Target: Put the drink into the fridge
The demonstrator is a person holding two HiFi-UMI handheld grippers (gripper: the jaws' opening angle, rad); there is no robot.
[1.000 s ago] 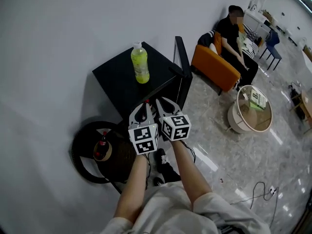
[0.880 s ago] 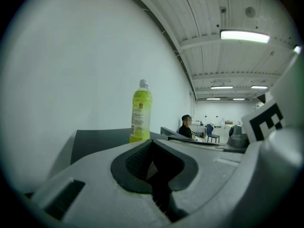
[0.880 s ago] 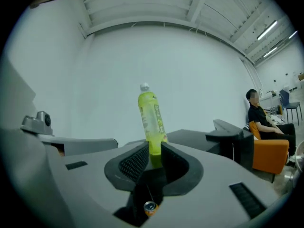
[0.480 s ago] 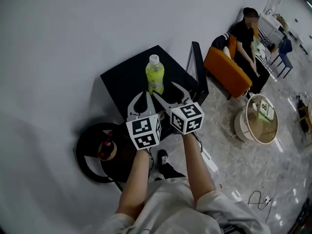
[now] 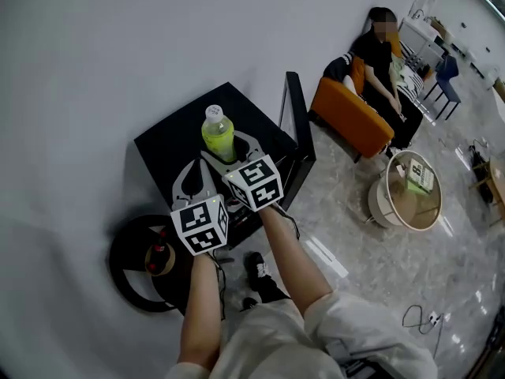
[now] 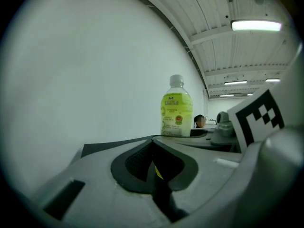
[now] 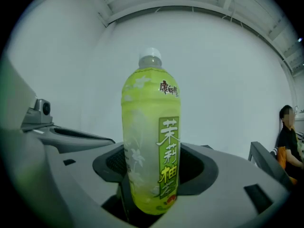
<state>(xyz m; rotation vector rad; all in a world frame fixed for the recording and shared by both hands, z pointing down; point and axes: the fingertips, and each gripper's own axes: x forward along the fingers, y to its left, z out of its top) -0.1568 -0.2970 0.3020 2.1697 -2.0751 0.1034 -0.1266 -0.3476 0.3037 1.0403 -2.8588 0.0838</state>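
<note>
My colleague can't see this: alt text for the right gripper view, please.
A yellow-green drink bottle stands upright between the tongs of the right gripper, which have just been opening and do not press on it. A white wall is behind, a seated person at the right edge.

Office lounge: orange sofa [image 5: 351,117], round coffee table [image 5: 414,184].

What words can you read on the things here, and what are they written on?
"茉莉柚茶": on the green panel of the drink bottle.
Red brand writing above that panel: too blurred to read for sure.
Small print on the bottle's other side: too blurred to read.
Box on the round table: print too small to read.
</note>
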